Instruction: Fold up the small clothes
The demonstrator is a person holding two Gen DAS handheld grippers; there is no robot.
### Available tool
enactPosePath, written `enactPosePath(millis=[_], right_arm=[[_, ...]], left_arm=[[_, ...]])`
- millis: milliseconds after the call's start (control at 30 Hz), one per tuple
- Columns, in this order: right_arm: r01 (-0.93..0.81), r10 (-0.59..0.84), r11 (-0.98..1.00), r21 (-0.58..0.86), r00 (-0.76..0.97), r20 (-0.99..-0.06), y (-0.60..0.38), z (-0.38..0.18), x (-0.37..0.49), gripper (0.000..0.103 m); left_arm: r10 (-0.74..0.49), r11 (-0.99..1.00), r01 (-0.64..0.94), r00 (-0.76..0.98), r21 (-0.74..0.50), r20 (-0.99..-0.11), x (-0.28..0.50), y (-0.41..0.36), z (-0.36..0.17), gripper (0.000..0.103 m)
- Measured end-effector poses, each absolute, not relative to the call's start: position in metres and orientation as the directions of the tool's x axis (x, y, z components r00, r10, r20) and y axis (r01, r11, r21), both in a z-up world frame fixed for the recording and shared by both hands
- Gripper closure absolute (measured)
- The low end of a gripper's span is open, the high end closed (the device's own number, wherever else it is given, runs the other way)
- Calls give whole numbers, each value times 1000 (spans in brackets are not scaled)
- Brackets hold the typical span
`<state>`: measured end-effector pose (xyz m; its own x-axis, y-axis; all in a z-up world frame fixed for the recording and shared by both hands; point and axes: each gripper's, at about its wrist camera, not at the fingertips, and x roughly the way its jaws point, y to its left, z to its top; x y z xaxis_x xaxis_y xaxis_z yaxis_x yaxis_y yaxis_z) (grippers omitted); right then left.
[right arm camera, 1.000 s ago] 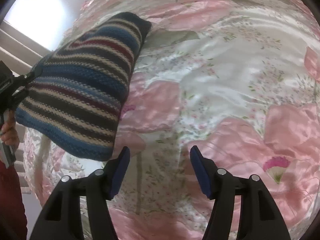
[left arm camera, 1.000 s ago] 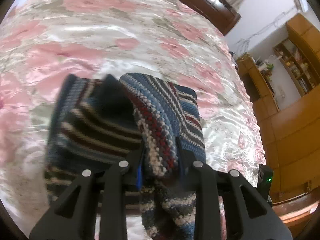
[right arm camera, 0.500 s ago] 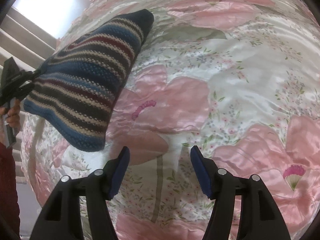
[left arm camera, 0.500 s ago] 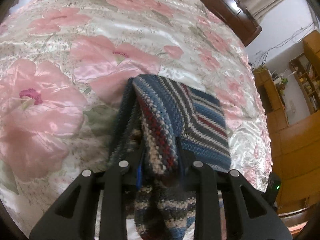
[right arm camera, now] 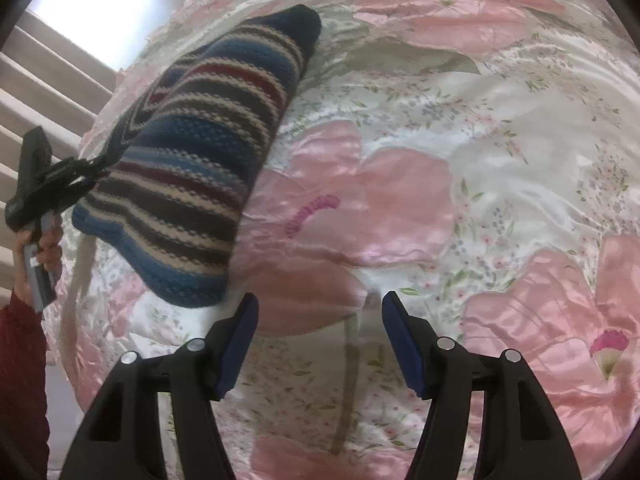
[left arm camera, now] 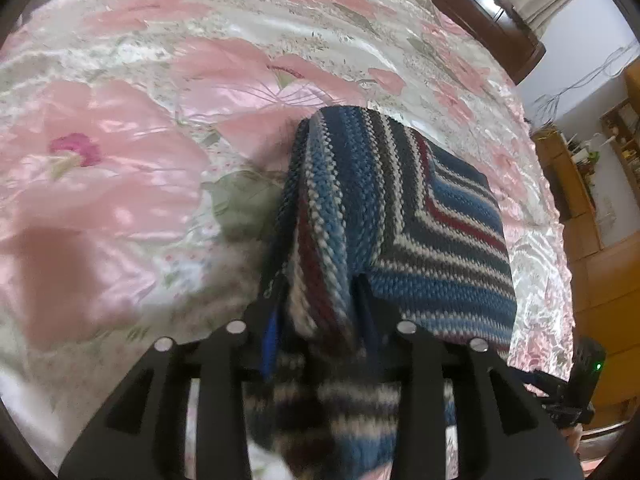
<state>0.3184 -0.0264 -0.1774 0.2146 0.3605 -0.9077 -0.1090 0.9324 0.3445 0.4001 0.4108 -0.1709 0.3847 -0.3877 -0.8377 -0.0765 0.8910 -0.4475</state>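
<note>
Left gripper [left arm camera: 316,320] is clamped on one bunched edge of the striped knit garment [left arm camera: 400,216]; the rest of the garment hangs from that single grip above the floral satin bedspread [left arm camera: 120,184], far corner low toward the cover, though contact there cannot be confirmed. In the right wrist view the garment [right arm camera: 192,176] hangs as a doubled panel from the left unit, held by a hand [right arm camera: 38,240] in a red sleeve. Right gripper [right arm camera: 320,340] stands further right, fingers apart, empty, over bare bedspread [right arm camera: 480,160], clear of the cloth. Risks, as judged: thick knit may creep out of the one-point pinch under its own weight; layers may slide apart on the slick satin when laid down, skewing the fold; the right gripper could catch only one layer.
</note>
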Motion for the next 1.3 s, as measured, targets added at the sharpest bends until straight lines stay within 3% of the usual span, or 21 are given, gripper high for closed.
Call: enactPosePath(millis=[233, 300, 433, 467, 533, 567, 800, 900, 1033, 1133, 1267, 1300], right_arm=[[-128, 396, 918, 375, 230, -889, -4, -165, 320, 34], [-131, 400, 916, 379, 228, -888, 3, -165, 321, 34], [-136, 405, 914, 383, 215, -889, 16, -166, 321, 33], [-137, 404, 914, 382, 213, -889, 18, -166, 321, 33], [-137, 403, 914, 381, 212, -891, 21, -167, 322, 33], [-136, 402, 915, 381, 211, -891, 22, -167, 322, 33], [-133, 404, 914, 383, 216, -889, 22, -167, 323, 33], [-121, 404, 914, 387, 212, -890, 19, -171, 324, 33], [-102, 446, 895, 434, 198, -873, 14, -175, 327, 33], [-91, 491, 871, 483, 181, -852, 14, -178, 330, 31], [-70, 538, 842, 534, 162, -827, 19, -186, 335, 31], [-64, 545, 838, 542, 156, -824, 21, -188, 335, 31]], left_arm=[[-402, 888, -51, 397, -457, -825, 355, 412, -136, 63], [-396, 896, -35, 388, -443, -832, 343, 407, -135, 57], [-425, 884, -31, 367, -467, -828, 333, 399, -141, 56], [-413, 891, -29, 366, -453, -834, 333, 396, -143, 59], [-394, 904, -18, 353, -427, -849, 333, 391, -148, 83], [-394, 907, -5, 338, -421, -855, 333, 388, -151, 90], [-355, 918, -29, 387, -395, -851, 317, 405, -151, 94], [-342, 919, -72, 344, -388, -875, 317, 419, -179, 94], [-388, 888, -106, 350, -448, -853, 317, 427, -189, 94], [-412, 872, -105, 374, -479, -831, 312, 427, -179, 88], [-418, 860, -103, 419, -500, -806, 306, 424, -158, 66], [-434, 853, -93, 422, -513, -796, 306, 422, -155, 55]])
